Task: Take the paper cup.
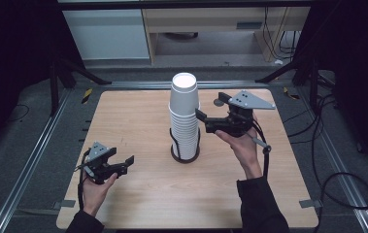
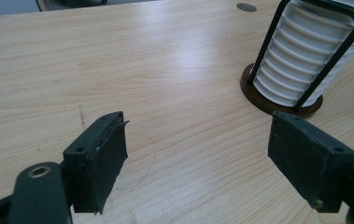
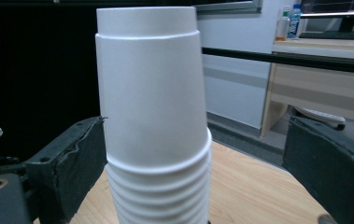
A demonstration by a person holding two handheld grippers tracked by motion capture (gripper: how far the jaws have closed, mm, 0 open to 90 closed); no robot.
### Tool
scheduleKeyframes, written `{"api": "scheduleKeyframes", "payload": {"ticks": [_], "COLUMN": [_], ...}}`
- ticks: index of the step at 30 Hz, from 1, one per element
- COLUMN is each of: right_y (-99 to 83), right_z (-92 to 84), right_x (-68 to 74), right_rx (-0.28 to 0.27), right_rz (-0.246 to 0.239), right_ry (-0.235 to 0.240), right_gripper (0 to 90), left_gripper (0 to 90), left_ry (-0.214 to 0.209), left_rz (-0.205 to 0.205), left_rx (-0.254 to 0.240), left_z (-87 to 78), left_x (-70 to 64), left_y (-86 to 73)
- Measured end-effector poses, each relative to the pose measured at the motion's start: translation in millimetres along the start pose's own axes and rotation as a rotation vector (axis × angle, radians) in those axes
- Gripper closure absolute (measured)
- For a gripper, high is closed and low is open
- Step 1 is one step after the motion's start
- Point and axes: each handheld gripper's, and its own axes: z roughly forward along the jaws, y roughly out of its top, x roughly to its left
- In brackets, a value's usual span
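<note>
cup stack: tall stack of upside-down white paper cups (image 1: 184, 114) sat in a black wire holder on a round dark base (image 1: 185, 156), dead centre of the high view on the light wooden worktop (image 1: 138, 194)
right gripper (image 1: 202, 118): right of centre, fingers apart, straddling the top cup, not squeezing
left gripper (image 1: 129, 162): lower left, fingers wide apart over bare wood, holding zilch

The stack of white paper cups (image 1: 184, 114) sits in a black wire holder (image 2: 305, 56). The wooden table (image 1: 138, 126) is pale, light-grained.
</note>
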Motion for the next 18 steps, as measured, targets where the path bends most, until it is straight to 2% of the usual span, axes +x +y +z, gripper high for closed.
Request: {"api": "scheduleKeyframes", "payload": {"ticks": [11, 18], "right_y": [5.5, 4.6], "right_z": [37.9, 57.4], "right_x": [12.7, 17.0], "right_rx": [0.013, 0.031], "right_rz": [-0.007, -0.007], "right_ry": [0.058, 0.070], "right_gripper": [6.0, 5.7], "left_gripper": [19.4, 19.3], "left_ry": [0.006, -0.001], "left_rz": [0.007, 0.014], "left_rx": [-0.004, 0.003], "left_z": [-0.6, 0.9], "left_x": [-0.8, -2.3], "left_y": [1.7, 1.7]}}
